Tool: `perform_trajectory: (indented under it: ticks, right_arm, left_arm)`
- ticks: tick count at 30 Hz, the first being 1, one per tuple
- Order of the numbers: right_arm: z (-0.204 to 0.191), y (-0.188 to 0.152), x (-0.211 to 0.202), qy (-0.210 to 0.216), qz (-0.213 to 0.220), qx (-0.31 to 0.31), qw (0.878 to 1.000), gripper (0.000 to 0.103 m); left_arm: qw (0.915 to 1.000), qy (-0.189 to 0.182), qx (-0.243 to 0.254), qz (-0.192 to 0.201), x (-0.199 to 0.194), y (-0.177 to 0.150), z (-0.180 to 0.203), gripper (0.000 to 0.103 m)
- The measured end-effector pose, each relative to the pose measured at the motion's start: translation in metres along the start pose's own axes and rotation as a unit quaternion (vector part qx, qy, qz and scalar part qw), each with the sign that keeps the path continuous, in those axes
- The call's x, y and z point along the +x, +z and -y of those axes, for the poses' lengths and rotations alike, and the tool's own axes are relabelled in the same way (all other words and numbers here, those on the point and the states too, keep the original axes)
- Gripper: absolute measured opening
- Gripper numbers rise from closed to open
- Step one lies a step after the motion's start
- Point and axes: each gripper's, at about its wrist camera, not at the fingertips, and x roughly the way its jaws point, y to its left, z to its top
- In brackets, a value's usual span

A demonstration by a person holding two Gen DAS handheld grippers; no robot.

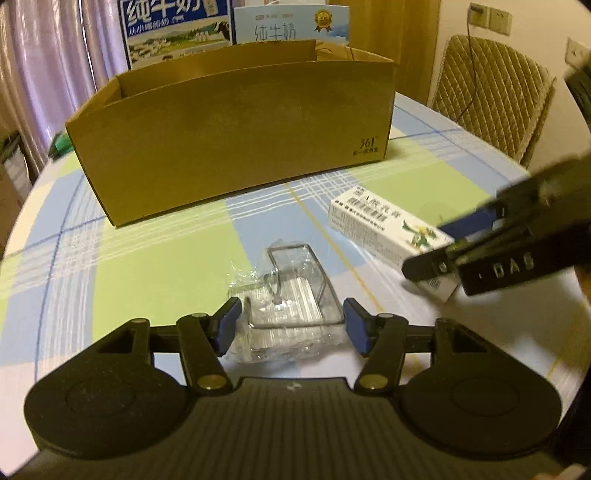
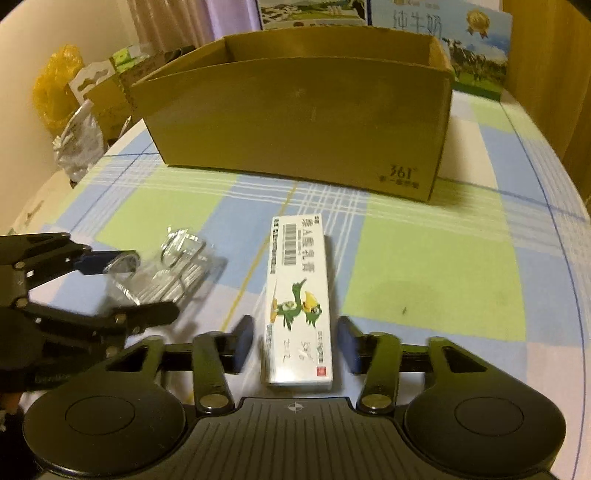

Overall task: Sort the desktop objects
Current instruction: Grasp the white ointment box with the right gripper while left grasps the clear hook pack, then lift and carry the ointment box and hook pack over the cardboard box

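A clear plastic packet (image 1: 291, 295) lies on the plaid tablecloth, and my left gripper (image 1: 291, 325) stands open with its blue pads (image 1: 225, 325) on either side of the packet's near end. To its right lies a white carton with a green bird print (image 1: 384, 225). The right gripper (image 1: 428, 245) reaches over that carton's near end. In the right wrist view the white carton (image 2: 299, 295) lies lengthwise between the open fingers of my right gripper (image 2: 295, 341), with small gaps on both sides. The left gripper (image 2: 151, 284) brackets the clear packet (image 2: 173, 266) at the left.
An open brown cardboard box (image 1: 236, 136) (image 2: 295, 122) stands across the back of the table (image 1: 147, 258). Milk cartons (image 1: 177, 29) stand behind it. A padded chair (image 1: 487, 92) is at the right, and a yellow bag (image 2: 55, 85) and clutter sit off the table's left edge.
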Motion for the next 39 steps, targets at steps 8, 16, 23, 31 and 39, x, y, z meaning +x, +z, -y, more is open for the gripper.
perform_trajectory:
  ticks: [8, 16, 23, 31, 39]
  right_arm:
    - [-0.003, 0.007, 0.007, -0.023, 0.023, 0.0, 0.999, 0.06]
    - [-0.004, 0.008, 0.013, -0.026, 0.013, 0.003, 1.0, 0.06]
    - [-0.002, 0.009, 0.015, -0.023, 0.012, 0.007, 1.0, 0.06]
    - [-0.005, 0.01, 0.025, -0.025, 0.001, -0.004, 1.0, 0.06]
    - [-0.013, 0.009, 0.025, -0.041, -0.001, -0.024, 0.999, 0.036]
  left_arm:
    - [0.999, 0.025, -0.028, 0.024, -0.006, -0.01, -0.004, 0.063]
    - [0.9979, 0.049, -0.034, 0.023, -0.002, -0.012, 0.004, 0.063]
    - [0.9981, 0.05, -0.035, 0.007, 0.004, -0.01, 0.006, 0.051]
    - [0.9982, 0.045, -0.038, -0.001, 0.002, -0.009, 0.006, 0.051]
    - [0.9982, 0.042, -0.042, 0.0, 0.0, -0.008, 0.005, 0.05]
